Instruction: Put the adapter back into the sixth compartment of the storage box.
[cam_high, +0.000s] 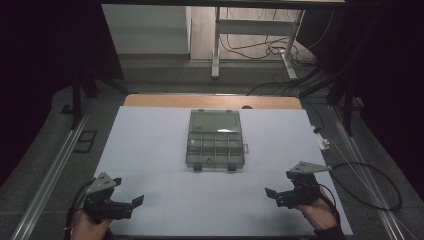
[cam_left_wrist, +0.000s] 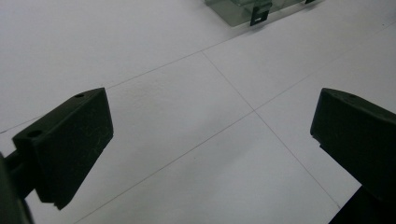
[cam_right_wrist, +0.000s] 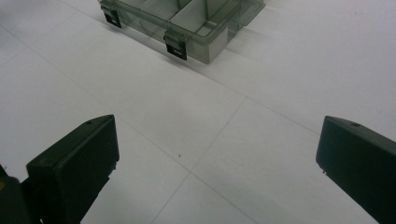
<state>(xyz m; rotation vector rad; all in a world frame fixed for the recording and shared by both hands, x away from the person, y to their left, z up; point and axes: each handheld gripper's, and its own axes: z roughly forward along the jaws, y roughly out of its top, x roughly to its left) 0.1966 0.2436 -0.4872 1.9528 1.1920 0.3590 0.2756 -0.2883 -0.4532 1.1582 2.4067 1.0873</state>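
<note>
A clear grey plastic organizer box (cam_high: 215, 140) sits mid-table with its lid swung back flat and its divided compartments exposed. Two black latches hang at its near edge. A near corner of the box (cam_left_wrist: 243, 11) with one latch shows in the left gripper view; the near side of the box (cam_right_wrist: 187, 23) with both latches shows in the right gripper view. My left gripper (cam_high: 135, 204) rests near the front left of the table, open, nothing between its jaws. My right gripper (cam_high: 272, 194) sits at the front right, open and empty too. Both point inward.
The white table top (cam_high: 150, 150) has thin seam lines. A wooden strip (cam_high: 210, 101) runs along its far edge. A small white object (cam_high: 324, 144) lies at the right edge. Cables (cam_high: 370, 185) loop on the floor to the right. A desk frame (cam_high: 255, 40) stands beyond.
</note>
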